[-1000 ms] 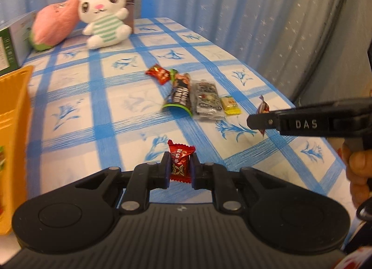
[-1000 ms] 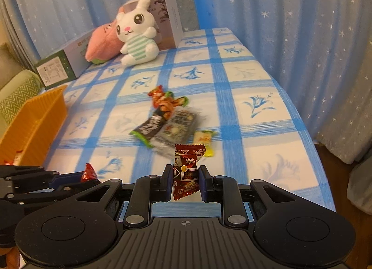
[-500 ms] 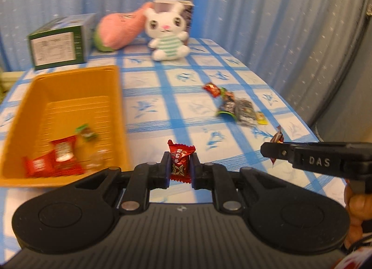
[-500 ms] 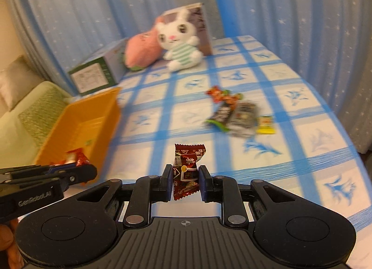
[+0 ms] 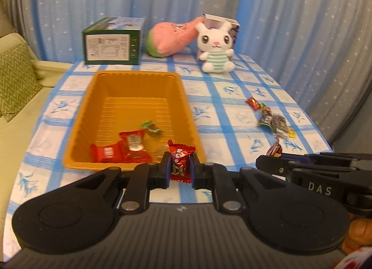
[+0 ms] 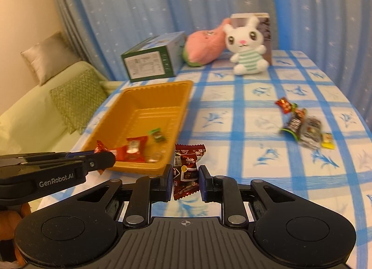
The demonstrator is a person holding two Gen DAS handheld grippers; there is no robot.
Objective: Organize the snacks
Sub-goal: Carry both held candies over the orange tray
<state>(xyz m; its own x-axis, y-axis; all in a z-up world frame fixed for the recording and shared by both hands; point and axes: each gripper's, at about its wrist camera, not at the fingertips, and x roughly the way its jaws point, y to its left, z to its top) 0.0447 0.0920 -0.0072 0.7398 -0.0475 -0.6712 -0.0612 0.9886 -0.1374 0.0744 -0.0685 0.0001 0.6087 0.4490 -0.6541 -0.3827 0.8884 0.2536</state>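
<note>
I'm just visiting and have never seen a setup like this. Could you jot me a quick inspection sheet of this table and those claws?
Surface: table under a blue-checked cloth.
Job's things: orange tray holding a few wrapped snacks, among them red packets; loose snack pile on the cloth to the tray's right.
Clutter: green box, pink plush, white bunny at the far edge.
Grippers: left claw shut on a red candy; right claw shut on a dark red packet.
Cables: nothing seen.
Surroundings: blue starred curtain; green sofa with cushions on the left.
</note>
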